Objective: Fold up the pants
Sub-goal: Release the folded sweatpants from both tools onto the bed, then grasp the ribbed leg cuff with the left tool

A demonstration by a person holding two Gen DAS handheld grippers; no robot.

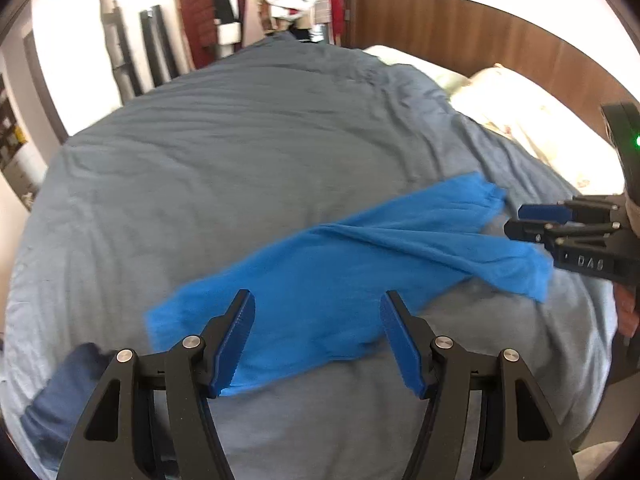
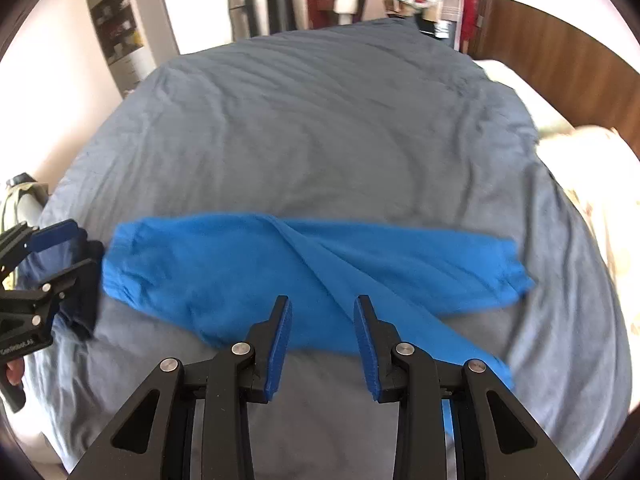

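Bright blue pants [image 1: 336,276] lie spread across the grey bed cover, waist end to the left and the two legs splaying to the right; they also show in the right wrist view [image 2: 248,268]. My left gripper [image 1: 316,340] is open and empty, hovering above the waist half. It shows at the left edge of the right wrist view [image 2: 60,252]. My right gripper [image 2: 322,344] is open and empty above the near leg, where the legs part. It shows at the right of the left wrist view [image 1: 524,222], close to the leg cuffs.
A dark navy garment [image 1: 64,396] lies on the bed's near left, also in the right wrist view [image 2: 80,300]. Cream pillows [image 1: 520,108] and a wooden headboard [image 1: 480,36] stand at the right. Hanging clothes [image 1: 256,4] fill the far wall. The grey bed cover [image 2: 320,128] stretches beyond the pants.
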